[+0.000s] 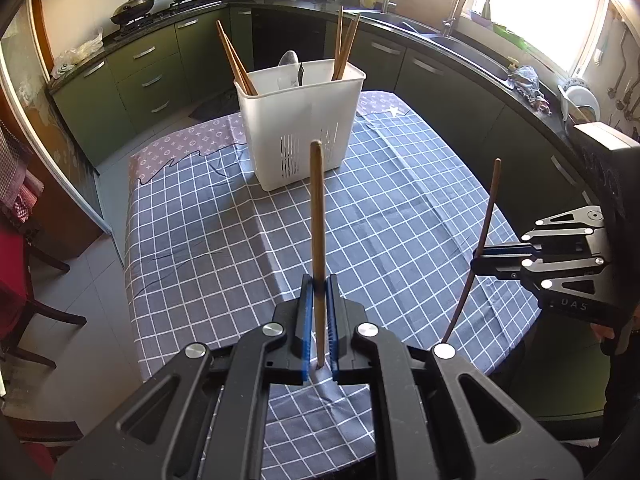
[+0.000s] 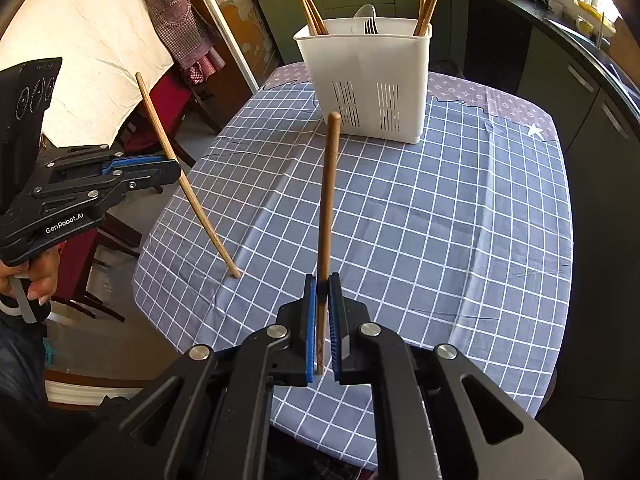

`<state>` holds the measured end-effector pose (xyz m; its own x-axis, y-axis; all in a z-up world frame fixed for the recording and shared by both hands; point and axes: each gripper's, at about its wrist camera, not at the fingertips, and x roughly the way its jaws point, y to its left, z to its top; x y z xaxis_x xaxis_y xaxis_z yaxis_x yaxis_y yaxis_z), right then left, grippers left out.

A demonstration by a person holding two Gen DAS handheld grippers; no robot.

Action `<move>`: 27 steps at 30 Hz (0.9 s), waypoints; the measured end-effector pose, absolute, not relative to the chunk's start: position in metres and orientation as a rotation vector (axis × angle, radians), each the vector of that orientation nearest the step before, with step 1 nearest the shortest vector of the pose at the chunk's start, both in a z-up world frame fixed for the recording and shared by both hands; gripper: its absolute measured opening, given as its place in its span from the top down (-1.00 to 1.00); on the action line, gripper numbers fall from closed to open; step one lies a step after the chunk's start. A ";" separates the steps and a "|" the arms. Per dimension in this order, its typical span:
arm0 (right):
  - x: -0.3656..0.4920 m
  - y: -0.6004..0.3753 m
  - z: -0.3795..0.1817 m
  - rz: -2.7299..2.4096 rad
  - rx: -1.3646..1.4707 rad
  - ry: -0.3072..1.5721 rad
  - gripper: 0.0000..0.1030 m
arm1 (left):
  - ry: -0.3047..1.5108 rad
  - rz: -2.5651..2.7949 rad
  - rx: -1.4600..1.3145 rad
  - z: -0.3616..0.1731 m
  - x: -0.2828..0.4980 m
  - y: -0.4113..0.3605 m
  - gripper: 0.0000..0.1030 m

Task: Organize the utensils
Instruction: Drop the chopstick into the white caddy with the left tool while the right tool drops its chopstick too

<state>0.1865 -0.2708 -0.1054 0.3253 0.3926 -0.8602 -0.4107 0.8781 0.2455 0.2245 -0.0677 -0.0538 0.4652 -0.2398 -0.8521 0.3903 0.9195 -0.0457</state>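
My left tool (image 1: 319, 285) was clenched on a light wooden chopstick (image 1: 317, 216), and my right tool (image 2: 322, 283) was clenched on a darker chopstick (image 2: 329, 196), both sticks raised above the checked tablecloth (image 1: 400, 208) on the bench. The white utensil caddy (image 1: 304, 120) stood at the far end of the bench, already holding chopsticks in both end compartments, with a spoon (image 1: 289, 60) and fork (image 2: 371, 26) in the middle.
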 end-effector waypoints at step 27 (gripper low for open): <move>0.189 -0.282 -0.049 0.567 -0.007 0.972 0.87 | 0.954 -0.400 0.165 -0.014 0.233 -0.076 0.87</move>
<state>0.1890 -0.2816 -0.0494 0.4306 0.4517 -0.7814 -0.4575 0.8555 0.2425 0.2332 -0.0761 -0.0138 0.5123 -0.2584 -0.8190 0.4023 0.9147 -0.0370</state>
